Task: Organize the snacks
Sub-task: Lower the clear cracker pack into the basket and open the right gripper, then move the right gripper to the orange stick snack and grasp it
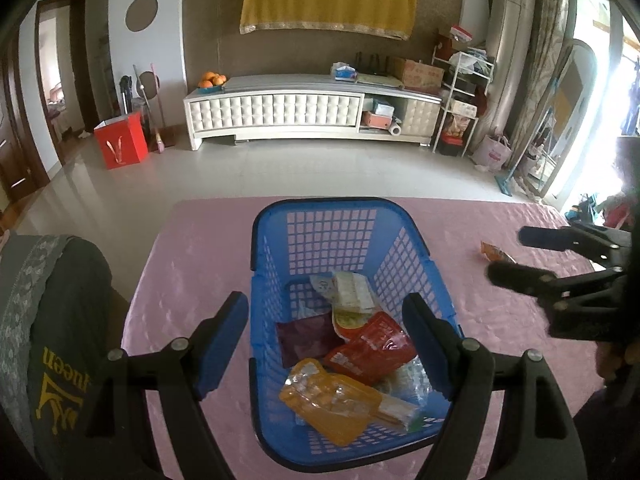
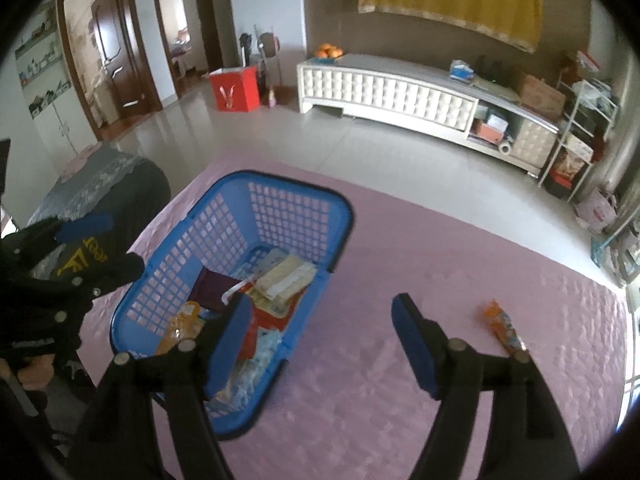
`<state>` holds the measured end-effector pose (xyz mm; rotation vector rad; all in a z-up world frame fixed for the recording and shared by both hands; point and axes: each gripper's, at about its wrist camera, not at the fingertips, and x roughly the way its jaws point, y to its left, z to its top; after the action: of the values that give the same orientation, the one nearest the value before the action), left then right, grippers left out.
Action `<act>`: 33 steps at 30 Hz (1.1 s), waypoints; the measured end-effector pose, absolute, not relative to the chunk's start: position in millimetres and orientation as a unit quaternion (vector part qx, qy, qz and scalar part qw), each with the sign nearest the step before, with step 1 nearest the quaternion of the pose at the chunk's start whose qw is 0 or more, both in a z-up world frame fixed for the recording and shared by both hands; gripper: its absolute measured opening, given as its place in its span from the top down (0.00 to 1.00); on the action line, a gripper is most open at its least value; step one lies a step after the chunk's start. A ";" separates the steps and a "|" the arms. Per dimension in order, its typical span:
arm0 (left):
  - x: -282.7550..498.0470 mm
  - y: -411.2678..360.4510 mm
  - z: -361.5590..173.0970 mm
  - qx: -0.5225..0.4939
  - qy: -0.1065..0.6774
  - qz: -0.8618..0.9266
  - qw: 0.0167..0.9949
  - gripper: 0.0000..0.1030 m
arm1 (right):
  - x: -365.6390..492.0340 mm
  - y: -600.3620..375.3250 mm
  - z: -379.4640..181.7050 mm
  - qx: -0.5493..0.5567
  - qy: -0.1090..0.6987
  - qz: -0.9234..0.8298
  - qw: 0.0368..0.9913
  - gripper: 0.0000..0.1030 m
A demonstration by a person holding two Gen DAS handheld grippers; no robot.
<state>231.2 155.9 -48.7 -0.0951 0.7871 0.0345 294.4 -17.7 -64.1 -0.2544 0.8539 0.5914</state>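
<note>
Right of the right gripper's fingers (image 2: 414, 346), snack packet (image 2: 505, 330).

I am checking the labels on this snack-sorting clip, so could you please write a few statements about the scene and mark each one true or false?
1. The blue plastic lattice basket holds several snack packets. True.
2. One orange snack packet lies on the pink tablecloth outside the basket. True.
3. The right tongs are clamped on a packet. False: they are open with nothing between them.
4. The left tongs are open and empty. True.
5. The basket stands on the grey tiled floor. False: it stands on the pink tablecloth.
</note>
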 end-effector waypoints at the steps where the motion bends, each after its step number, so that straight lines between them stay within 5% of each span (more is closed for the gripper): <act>1: 230.3 153.2 -47.9 -0.044 0.380 0.019 0.924 0.25 | 292.7 -23.3 -61.1 -0.119 0.404 0.279 0.863 0.25; 10: 232.3 138.3 -52.6 -0.048 0.376 0.014 0.925 0.25 | 290.3 -62.0 -58.8 -0.116 0.406 0.256 0.870 0.22; 18: 246.3 133.6 -66.8 -0.056 0.376 0.058 0.923 0.00 | 306.2 -93.4 -70.6 -0.108 0.408 0.231 0.877 0.17; 33: 313.5 140.5 -112.8 -0.093 0.466 0.169 0.863 0.00 | 360.7 -148.3 -122.7 -0.102 0.445 0.206 0.866 0.15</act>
<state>313.5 140.5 -112.8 -0.1948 0.9775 0.3537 360.7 -148.3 -122.7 -0.2143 0.9313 0.4312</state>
